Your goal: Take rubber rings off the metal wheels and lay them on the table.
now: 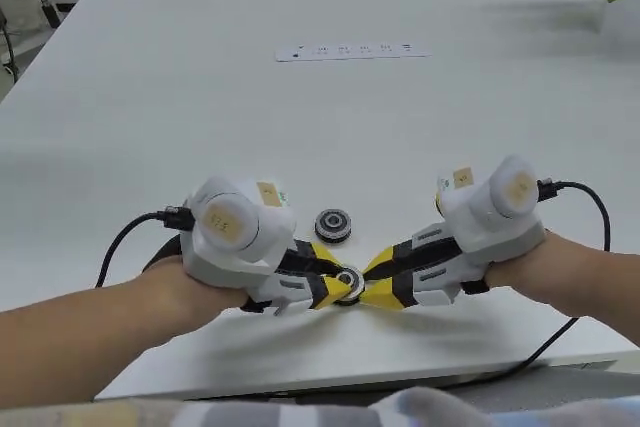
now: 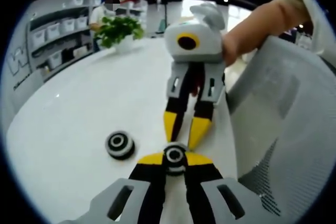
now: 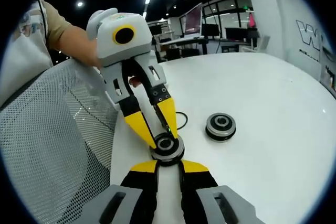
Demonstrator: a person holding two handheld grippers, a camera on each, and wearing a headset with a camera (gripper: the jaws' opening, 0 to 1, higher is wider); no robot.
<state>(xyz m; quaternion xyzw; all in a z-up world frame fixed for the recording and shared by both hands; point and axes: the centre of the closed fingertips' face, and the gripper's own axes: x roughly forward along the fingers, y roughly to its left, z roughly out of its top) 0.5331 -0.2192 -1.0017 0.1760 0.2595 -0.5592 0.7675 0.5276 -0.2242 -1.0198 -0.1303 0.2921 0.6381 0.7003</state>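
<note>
Head view: at the near edge of the table [image 1: 300, 127], the left gripper [image 1: 326, 288] is clamping a metal wheel [image 1: 348, 280] between narrow jaws. Facing it, the right gripper [image 1: 374, 283] is touching the same wheel with narrow jaws; whether it is gripping is unclear. A second wheel [image 1: 333, 225] is lying on the table just beyond, apart.

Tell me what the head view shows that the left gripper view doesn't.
Head view, not the other: a white power strip, and the white body and cable of the left gripper. Left gripper view, not the head view: shelves of bins and a mesh chair back. Both: the right gripper, the gripped wheel, the loose wheel on the table, the plant.
</note>
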